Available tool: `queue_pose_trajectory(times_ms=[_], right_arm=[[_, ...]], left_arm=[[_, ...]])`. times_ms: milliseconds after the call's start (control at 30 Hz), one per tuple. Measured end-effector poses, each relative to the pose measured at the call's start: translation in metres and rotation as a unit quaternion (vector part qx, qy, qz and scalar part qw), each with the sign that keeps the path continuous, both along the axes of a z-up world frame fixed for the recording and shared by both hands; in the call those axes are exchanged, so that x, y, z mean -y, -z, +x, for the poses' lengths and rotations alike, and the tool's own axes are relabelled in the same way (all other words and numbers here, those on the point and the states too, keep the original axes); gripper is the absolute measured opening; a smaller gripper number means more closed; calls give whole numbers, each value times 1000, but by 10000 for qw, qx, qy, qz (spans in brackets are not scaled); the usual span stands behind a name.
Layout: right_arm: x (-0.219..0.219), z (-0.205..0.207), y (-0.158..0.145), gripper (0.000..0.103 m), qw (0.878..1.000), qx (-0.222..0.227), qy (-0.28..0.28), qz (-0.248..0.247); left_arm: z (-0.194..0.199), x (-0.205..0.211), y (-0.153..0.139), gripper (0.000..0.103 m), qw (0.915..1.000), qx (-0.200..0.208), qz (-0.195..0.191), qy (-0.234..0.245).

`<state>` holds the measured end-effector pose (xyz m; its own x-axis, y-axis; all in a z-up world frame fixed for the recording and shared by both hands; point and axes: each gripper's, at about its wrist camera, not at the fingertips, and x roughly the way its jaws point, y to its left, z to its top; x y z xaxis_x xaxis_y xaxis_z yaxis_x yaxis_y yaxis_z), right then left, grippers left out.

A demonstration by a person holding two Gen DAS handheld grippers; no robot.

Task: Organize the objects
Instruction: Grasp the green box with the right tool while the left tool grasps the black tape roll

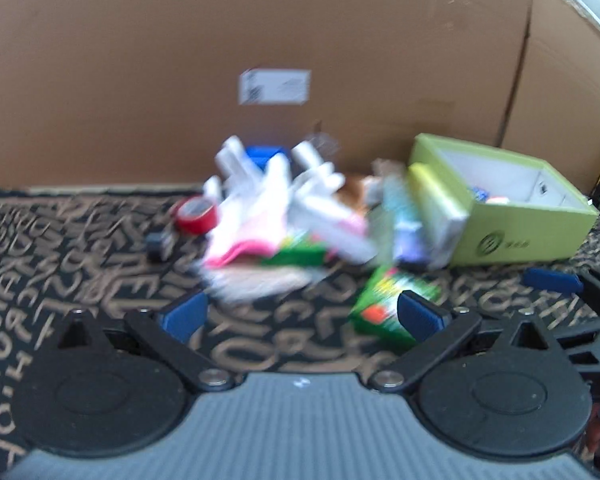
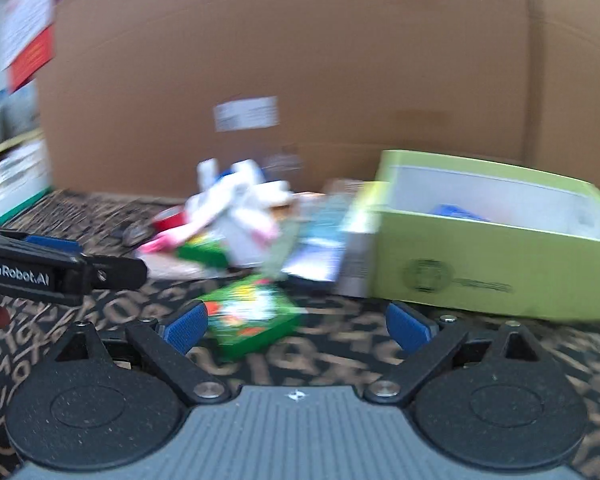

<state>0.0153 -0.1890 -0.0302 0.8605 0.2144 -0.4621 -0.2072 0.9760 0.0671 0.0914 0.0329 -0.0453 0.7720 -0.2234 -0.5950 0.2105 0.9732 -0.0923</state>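
Both views are blurred. A heap of white gloves (image 1: 268, 200) and packets lies on a patterned cloth (image 1: 80, 272). A red tape roll (image 1: 196, 212) sits at its left. A small green box (image 1: 384, 300) (image 2: 252, 316) lies nearest. An open lime-green box (image 1: 516, 208) (image 2: 496, 248) stands at the right with small items inside. My left gripper (image 1: 302, 316) is open and empty, its right finger over the small green box. My right gripper (image 2: 296, 326) is open and empty, close to the small green box.
A tall cardboard wall (image 1: 260, 40) with a white label stands behind the heap. Flat packets (image 2: 324, 240) lean against the lime-green box. The left gripper's body (image 2: 40, 272) shows at the left of the right wrist view. A small black object (image 1: 158, 244) lies near the tape.
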Motion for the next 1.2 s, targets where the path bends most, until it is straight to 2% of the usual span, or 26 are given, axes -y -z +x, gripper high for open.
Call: queue_pose_trajectory(times_ms=[133, 200, 300, 367, 400, 433, 533, 667, 733, 800, 867, 900, 933, 967, 1133, 1167, 1200], right_arm=[[-23, 22, 6, 99, 9958, -59, -790, -464], [-30, 48, 16, 99, 9926, -98, -983, -713], [-26, 70, 22, 97, 9916, -413, -1091, -557], [-18, 71, 22, 75, 9920, -732, -1019, -126], [-11, 73, 24, 71, 9920, -841, -932, 146], [-6, 69, 24, 70, 9931, -907, -672, 310], [0, 55, 22, 70, 9944, -1018, 85, 259], [-3, 26, 23, 70, 9932, -1029, 227, 491], [-9, 17, 25, 70, 9939, -993, 228, 414], [-14, 9, 23, 70, 9947, -959, 239, 279], [-18, 5, 21, 71, 9951, -955, 129, 227], [-19, 3, 21, 73, 9954, -939, 67, 202], [-19, 2, 20, 75, 9957, -915, 12, 174], [-19, 3, 19, 76, 9959, -892, -30, 138], [-27, 5, 19, 77, 9969, -760, -29, -222], [-27, 6, 20, 77, 9966, -762, -30, -307], [-28, 8, 22, 77, 9962, -780, 2, -376]], left_arm=[[0, -35, 9, 103, 10000, 1, -12, 70], [7, -47, 11, 103, 9999, -25, -64, 128], [22, -56, 13, 103, 9997, -13, -67, 222], [33, -59, 16, 103, 9998, -1, -6, 223], [39, -61, 18, 103, 9998, -1, 58, 194], [45, -63, 18, 103, 9998, 22, 125, 139], [67, -75, 18, 103, 9995, 133, 287, -92], [108, -89, 23, 103, 9986, -22, 197, -486], [124, -92, 30, 93, 9978, -127, 221, -608], [135, -93, 36, 72, 9972, -301, 237, -646], [139, -95, 40, 58, 9970, -400, 234, -619], [137, -94, 40, 43, 9968, -338, 342, -636], [135, -93, 40, 33, 9968, -332, 419, -589], [131, -94, 39, 18, 9971, -345, 405, -549], [100, -100, 34, 18, 9981, -592, 116, -157], [95, -100, 34, 24, 9981, -587, 134, -129], [91, -98, 35, 34, 9982, -562, 187, -125]])
